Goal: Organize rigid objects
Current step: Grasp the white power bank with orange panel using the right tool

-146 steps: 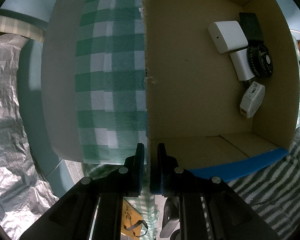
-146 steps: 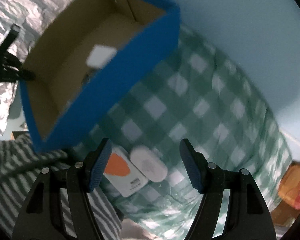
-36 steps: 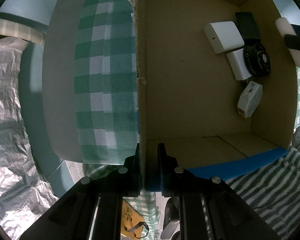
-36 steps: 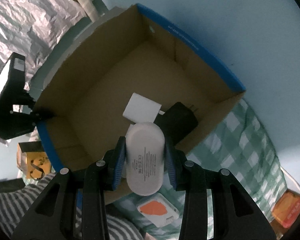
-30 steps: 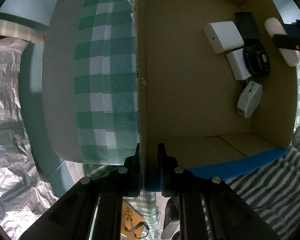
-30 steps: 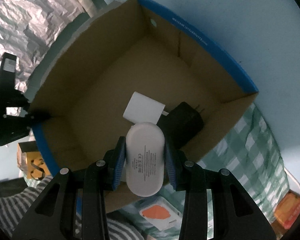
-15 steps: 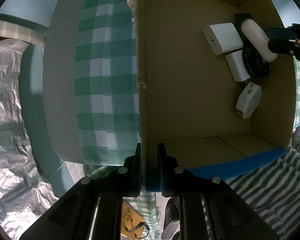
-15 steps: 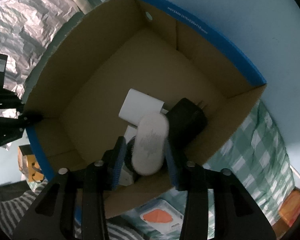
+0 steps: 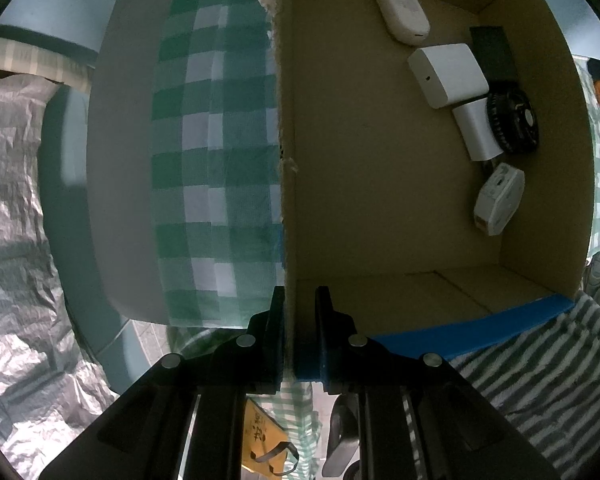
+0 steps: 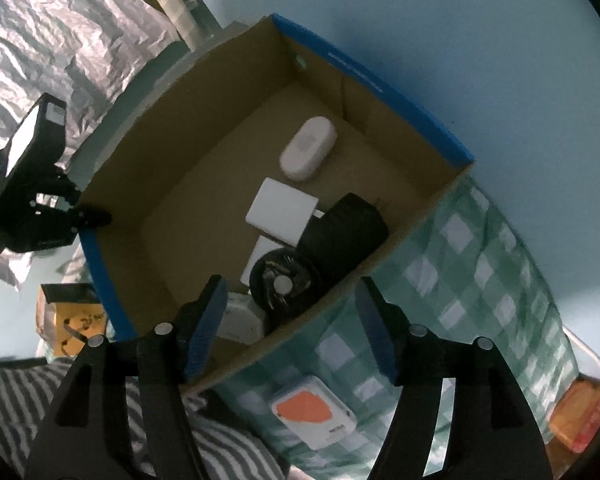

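A blue-edged cardboard box point(image 9: 380, 220) point(image 10: 372, 80) stands on a green checked cloth. My left gripper point(image 9: 297, 336) is shut on the box's near corner wall. A white oval device point(image 9: 402, 12) point(image 10: 308, 148) lies loose on the box floor near the far wall. Beside it lie a white square adapter point(image 9: 448, 74) point(image 10: 280, 210), a black adapter point(image 10: 348, 226), a round black fan point(image 9: 512, 120) point(image 10: 284, 280) and a small white plug point(image 9: 498, 198). My right gripper point(image 10: 290, 328) hovers over the box's near wall, its jaws opening with nothing between them.
A white card with an orange patch point(image 10: 314, 410) lies on the checked cloth point(image 10: 480, 280) outside the box. A striped towel point(image 9: 540, 360) lies at the box's near side. Crinkled silver foil point(image 9: 16, 200) covers the left. An orange packet point(image 10: 580, 412) sits far right.
The right gripper let go of the white oval device, which now lies on the box floor by the far wall. That gripper's jaws spread and it rose and drew back. The left gripper held still.
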Motion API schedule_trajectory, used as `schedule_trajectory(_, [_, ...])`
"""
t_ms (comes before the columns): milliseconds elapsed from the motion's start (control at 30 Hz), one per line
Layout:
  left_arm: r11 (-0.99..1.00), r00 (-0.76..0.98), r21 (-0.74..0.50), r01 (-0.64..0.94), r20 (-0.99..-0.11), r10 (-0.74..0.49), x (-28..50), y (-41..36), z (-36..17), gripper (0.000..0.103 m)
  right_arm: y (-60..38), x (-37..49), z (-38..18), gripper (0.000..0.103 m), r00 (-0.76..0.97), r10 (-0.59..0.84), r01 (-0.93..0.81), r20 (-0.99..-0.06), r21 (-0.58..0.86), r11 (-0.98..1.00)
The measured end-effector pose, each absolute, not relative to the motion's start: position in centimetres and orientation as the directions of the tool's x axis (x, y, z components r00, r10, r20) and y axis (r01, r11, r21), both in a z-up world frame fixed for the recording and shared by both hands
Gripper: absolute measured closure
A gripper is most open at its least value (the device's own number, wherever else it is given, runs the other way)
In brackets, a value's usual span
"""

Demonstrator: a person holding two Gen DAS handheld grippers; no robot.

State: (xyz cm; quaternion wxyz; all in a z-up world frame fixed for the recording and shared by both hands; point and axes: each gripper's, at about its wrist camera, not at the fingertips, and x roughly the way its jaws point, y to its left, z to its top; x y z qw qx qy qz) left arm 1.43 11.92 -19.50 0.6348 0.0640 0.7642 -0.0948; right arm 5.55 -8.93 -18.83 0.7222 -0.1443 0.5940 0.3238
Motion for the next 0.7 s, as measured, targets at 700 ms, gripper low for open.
schedule_trajectory(700, [0.975, -0.189, -0.061, 0.213, -0.982, -0.020, 1.3, 12.0, -19.7, 0.090, -14.4, -1.0, -26.6, 0.026, -0.048, 0.193, -0.740, -0.980, 0.165, 0.652])
